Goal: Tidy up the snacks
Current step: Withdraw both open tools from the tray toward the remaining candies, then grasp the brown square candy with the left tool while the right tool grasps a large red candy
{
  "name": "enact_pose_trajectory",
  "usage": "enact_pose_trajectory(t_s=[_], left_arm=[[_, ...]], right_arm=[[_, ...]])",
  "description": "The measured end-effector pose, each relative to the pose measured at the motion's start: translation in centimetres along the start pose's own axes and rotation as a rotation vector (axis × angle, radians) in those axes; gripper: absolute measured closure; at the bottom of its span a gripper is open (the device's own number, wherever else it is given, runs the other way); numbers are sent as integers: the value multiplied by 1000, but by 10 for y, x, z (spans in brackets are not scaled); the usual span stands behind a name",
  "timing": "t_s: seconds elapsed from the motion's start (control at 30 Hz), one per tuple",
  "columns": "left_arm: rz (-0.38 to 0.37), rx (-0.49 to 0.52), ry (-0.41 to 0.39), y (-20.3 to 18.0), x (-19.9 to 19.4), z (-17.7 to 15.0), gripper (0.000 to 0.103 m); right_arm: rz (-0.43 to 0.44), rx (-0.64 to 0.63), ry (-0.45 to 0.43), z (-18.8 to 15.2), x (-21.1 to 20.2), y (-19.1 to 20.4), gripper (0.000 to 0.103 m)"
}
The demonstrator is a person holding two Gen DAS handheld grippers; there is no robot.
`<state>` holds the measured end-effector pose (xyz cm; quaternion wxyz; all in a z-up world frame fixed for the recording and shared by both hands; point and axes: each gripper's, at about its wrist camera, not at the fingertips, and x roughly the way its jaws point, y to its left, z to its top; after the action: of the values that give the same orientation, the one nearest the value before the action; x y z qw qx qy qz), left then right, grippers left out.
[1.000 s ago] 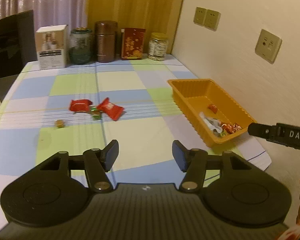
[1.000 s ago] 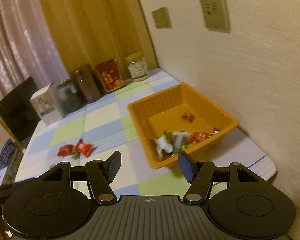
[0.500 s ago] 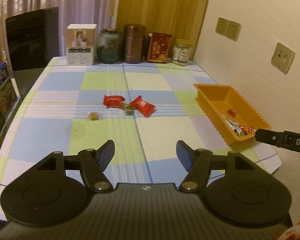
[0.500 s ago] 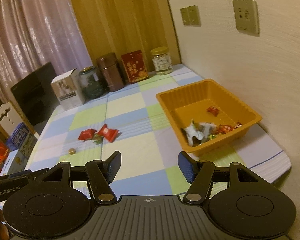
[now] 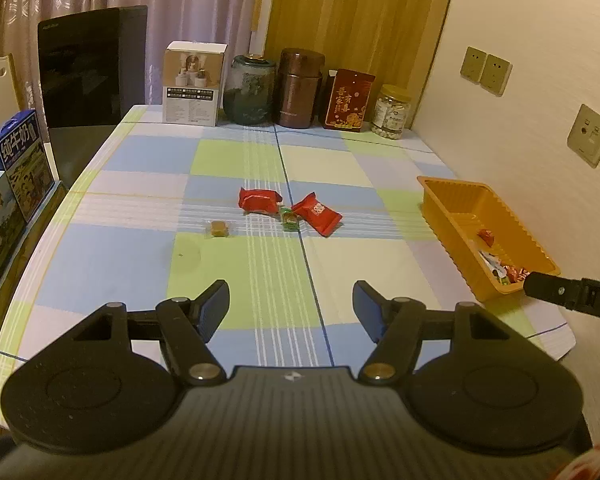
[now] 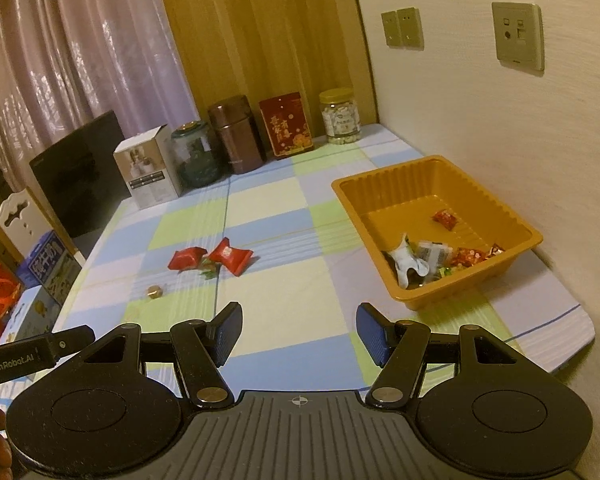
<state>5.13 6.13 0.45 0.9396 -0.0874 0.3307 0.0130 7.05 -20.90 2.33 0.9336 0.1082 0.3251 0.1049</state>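
Checked tablecloth [image 5: 120, 264], red snack packets [image 5: 260, 200] beyond empty left claw [image 5: 291, 306]

On the worktop [image 5: 132, 264] lie two red snack packets, one [image 5: 259, 201] on the left and one [image 5: 317, 214] on the right, with one small green candy [image 5: 289, 219] between them and one small brown candy [image 5: 219, 228] apart to the left. There is one orange tray [image 6: 384, 204], and inside it one red candy [image 6: 445, 217] lies alone, while the heap of wrappers [image 6: 432, 258] at its near end is too mixed to count. At the far edge stand five containers: one white box [image 5: 194, 84], one dark glass jar [image 5: 250, 90], one brown canister [image 5: 300, 88], one red tin [image 5: 349, 100] and one clear jar [image 5: 392, 112]; two hand-held grippers are seen, the left [image 5: 291, 307] and the right [image 6: 299, 332].
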Motion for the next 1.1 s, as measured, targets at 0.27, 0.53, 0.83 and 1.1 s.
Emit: enact_pose_trajectory(t_s=[0.27, 0.53, 0.83, 1.1], left_arm=[[16, -16, 11, 10, 9, 2, 38], [51, -28, 27, 27, 37, 13, 38], [85, -9, 55, 50, 96, 33, 38], [102, 40, 64, 67, 159, 44, 38]], right_arm=[[18, -24, 21, 3, 16, 11, 40], [50, -113, 28, 15, 59, 33, 40], [91, -269, 53, 28, 134, 57, 40], [119, -342, 93, 32, 204, 66, 40]])
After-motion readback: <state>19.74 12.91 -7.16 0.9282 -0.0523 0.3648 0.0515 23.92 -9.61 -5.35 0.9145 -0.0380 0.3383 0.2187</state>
